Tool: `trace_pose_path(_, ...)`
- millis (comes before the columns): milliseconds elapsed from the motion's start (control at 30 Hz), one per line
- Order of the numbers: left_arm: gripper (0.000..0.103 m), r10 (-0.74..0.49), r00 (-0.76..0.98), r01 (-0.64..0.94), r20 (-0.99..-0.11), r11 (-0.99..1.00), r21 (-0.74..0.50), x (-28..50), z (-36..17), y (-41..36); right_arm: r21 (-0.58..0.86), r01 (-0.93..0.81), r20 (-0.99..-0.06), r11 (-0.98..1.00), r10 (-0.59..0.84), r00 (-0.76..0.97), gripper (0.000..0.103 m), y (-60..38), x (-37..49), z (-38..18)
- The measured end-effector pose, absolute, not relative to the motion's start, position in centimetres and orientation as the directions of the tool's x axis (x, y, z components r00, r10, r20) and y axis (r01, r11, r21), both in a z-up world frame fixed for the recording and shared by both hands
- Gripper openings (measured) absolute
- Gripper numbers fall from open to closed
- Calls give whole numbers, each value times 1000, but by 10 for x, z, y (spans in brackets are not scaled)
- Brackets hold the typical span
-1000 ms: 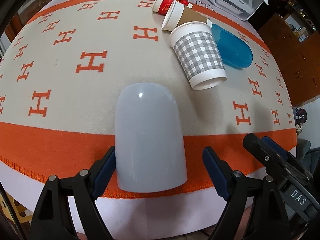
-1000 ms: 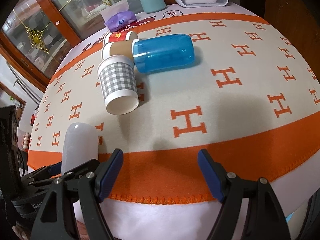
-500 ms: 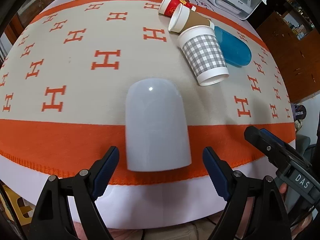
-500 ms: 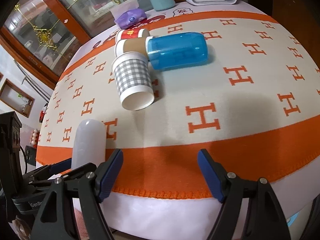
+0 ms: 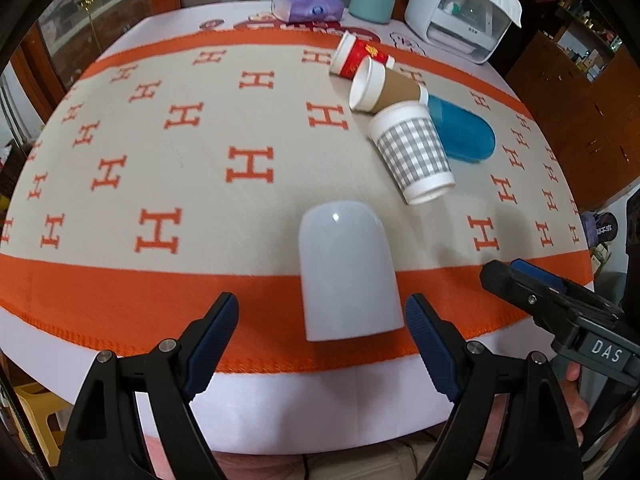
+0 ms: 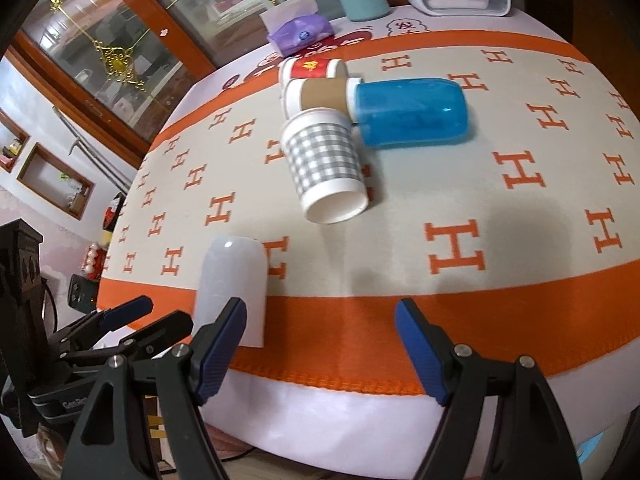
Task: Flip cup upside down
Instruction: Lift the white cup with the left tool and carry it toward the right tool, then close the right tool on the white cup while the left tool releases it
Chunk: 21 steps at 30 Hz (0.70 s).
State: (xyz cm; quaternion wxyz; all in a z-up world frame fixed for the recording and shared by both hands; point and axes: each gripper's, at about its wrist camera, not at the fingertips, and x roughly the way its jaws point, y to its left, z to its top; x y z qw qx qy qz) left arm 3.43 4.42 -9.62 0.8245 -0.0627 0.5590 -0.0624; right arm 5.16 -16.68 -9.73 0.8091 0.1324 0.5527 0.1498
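A pale grey-white cup [image 5: 347, 272] stands upside down near the front edge of the table, its rounded bottom up; it also shows in the right wrist view [image 6: 234, 284]. My left gripper [image 5: 322, 334] is open and empty, drawn back from the cup, which sits ahead toward its right finger. My right gripper [image 6: 320, 338] is open and empty over the orange border, to the right of the cup. Its body shows in the left wrist view [image 5: 560, 308].
A grey checked paper cup [image 5: 412, 154], a brown-sleeved cup [image 5: 386, 88], a red cup [image 5: 358, 58] and a blue plastic cup [image 5: 462, 134] lie on their sides at the back right. A tissue pack [image 5: 308, 6], a teal canister [image 5: 374, 0] and a white appliance [image 5: 460, 12] stand behind.
My left gripper has pulled back and away from the upside-down cup, which stays put on the cloth. My right gripper has also drawn back a little.
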Motion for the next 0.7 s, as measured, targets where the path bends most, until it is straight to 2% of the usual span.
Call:
trace_pose_path(333, 84, -122, 415, 1, -902, 991, -134, 43, -90, 60, 392, -139, -860, 910, 416, 297, 77, -142, 66, -96)
trace_pose_path(700, 84, -50, 445, -47, -894, 996, -79, 54, -96, 82, 439, -142, -872, 887, 459, 173, 77, -115, 95, -123)
